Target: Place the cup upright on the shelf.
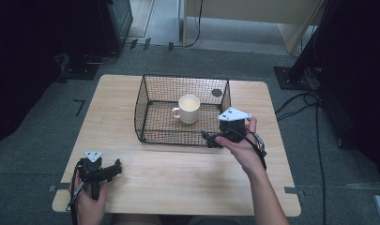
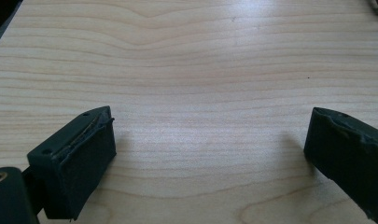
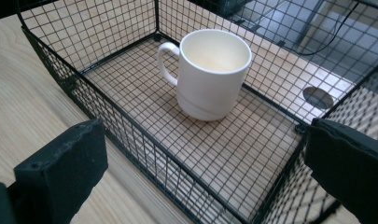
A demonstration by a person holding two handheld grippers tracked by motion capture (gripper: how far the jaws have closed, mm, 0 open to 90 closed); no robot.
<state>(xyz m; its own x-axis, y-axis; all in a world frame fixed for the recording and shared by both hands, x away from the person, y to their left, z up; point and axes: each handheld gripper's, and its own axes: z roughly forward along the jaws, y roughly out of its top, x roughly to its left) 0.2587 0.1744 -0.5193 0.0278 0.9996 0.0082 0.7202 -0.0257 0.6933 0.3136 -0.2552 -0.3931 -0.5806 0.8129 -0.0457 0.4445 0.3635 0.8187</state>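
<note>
Right gripper (image 1: 215, 138) at basket (image 1: 145, 93) front corner, jaws wide, aimed at mug (image 3: 210, 72) inside. Left gripper (image 2: 210, 154) parked low over table (image 2: 200, 56), jaws apart, empty.

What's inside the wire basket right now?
One white mug stands upright on the floor of the wire basket, handle toward the left in the high view. It looks empty. The mesh shows bare table elsewhere; the spot under the mug is covered.
</note>
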